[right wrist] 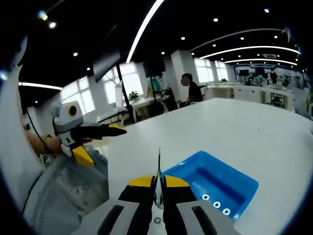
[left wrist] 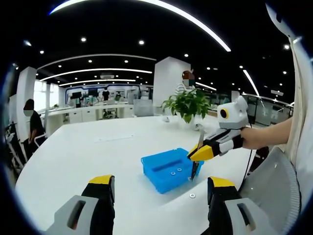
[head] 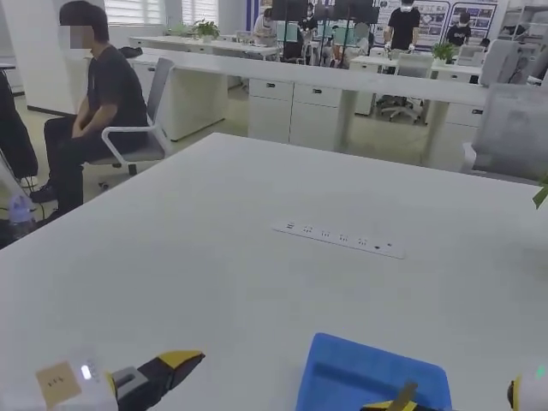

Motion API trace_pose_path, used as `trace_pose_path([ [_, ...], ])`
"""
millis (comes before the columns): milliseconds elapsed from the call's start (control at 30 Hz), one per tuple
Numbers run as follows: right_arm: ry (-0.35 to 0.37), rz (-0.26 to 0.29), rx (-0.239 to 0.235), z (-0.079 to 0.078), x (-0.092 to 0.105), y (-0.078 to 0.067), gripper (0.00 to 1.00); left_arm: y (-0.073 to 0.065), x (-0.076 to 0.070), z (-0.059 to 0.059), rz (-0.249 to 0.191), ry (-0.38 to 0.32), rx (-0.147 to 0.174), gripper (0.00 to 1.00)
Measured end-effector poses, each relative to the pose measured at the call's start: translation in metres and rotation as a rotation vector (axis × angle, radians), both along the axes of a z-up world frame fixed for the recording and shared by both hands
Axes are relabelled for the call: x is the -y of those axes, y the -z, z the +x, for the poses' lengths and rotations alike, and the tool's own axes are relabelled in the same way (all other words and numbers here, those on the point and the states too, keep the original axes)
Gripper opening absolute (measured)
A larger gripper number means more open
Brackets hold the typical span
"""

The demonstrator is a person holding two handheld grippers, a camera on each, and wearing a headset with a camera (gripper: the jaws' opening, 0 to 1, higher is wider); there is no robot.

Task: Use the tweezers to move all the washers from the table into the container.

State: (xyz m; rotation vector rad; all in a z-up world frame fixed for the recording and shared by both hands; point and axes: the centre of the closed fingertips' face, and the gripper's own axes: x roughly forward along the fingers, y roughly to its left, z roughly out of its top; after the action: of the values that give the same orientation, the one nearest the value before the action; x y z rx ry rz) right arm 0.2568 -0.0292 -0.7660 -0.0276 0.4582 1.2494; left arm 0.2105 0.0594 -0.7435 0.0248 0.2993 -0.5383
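**Blue container (right wrist: 215, 181) holds three washers (right wrist: 215, 203); at least one is left outside it**

Three washers lie in a row inside the container, so much of the job looks done; one loose washer (left wrist: 192, 196) lies on the white counter (head: 214, 257) just beside the container's near corner, and it is yet to be moved. The right hand-held gripper (right wrist: 159, 182) is clenched on the tweezers (right wrist: 159, 166), whose tips point down at the container's near edge, close to that loose washer; the left hand-held gripper (right wrist: 108, 147) is released, jaws spread wide and grasping nothing, held off to the side.

Whether the tweezer tips pinch a washer I cannot tell; they are too thin to read. The head view cuts off the container's near half and most of both grippers; more washers could lie on the counter below that edge.
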Motion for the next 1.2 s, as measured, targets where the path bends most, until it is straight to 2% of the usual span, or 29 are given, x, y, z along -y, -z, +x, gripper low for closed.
trace_pose_path([
  [200, -0.002, 0.036, -0.002, 0.006, -0.003, -0.015, 0.03, 0.000, 0.000, 0.000, -0.002, -0.002, 0.001, 0.78],
  [433, 0.024, 0.069, 0.012, 0.027, -0.004, -0.029, 0.03, 0.001, 0.000, 0.001, 0.000, -0.001, -0.001, 0.78],
  [600, 0.039, 0.064, 0.017, 0.038, -0.007, -0.030, 0.03, 0.001, -0.001, 0.001, 0.001, -0.002, 0.000, 0.78],
  [867, 0.042, 0.042, 0.013, 0.051, -0.015, -0.023, 0.03, 0.000, -0.001, 0.000, -0.004, -0.006, 0.002, 0.78],
  [1200, 0.048, -0.044, 0.002, 0.068, -0.016, 0.002, 0.03, 0.000, -0.002, 0.000, -0.005, -0.008, 0.004, 0.78],
])
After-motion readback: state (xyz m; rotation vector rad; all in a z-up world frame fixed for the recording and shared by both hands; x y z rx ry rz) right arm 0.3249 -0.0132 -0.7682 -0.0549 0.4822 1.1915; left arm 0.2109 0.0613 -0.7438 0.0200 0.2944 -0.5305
